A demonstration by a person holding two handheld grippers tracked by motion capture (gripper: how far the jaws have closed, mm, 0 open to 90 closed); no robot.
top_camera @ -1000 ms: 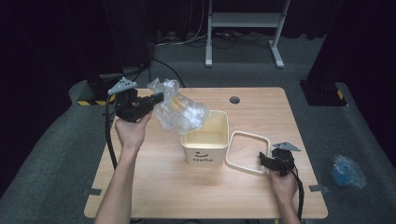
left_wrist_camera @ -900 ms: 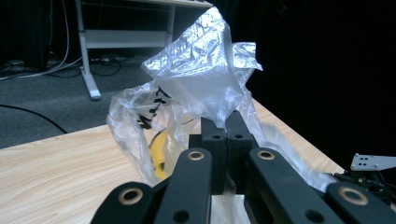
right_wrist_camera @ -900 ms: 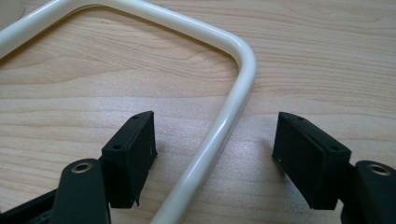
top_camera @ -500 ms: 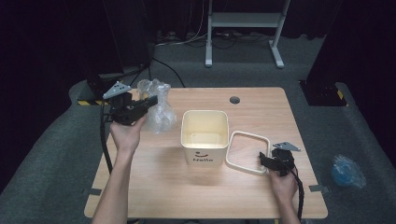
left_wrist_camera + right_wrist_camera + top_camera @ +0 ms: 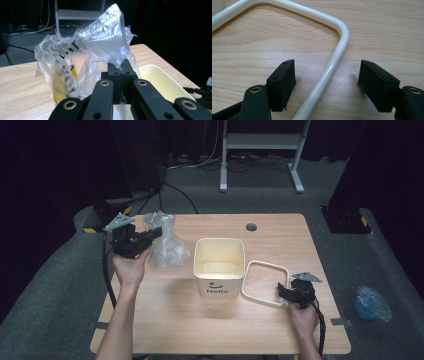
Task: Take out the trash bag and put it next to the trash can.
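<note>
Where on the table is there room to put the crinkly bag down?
Bare wood lies along the near edge of the table in front of the bin, and across the far right corner. It is crowded between bin, frame and plastic bag.

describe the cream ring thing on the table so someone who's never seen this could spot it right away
Start at the wooden table and find the cream square bin with the smiley face near its middle. Flat on the tabletop just right of it lies the ring, a thin cream frame with rounded corners, and the right gripper has its open jaws either side of one edge. Unlike the bin, it is an empty outline, wood showing through.
</note>
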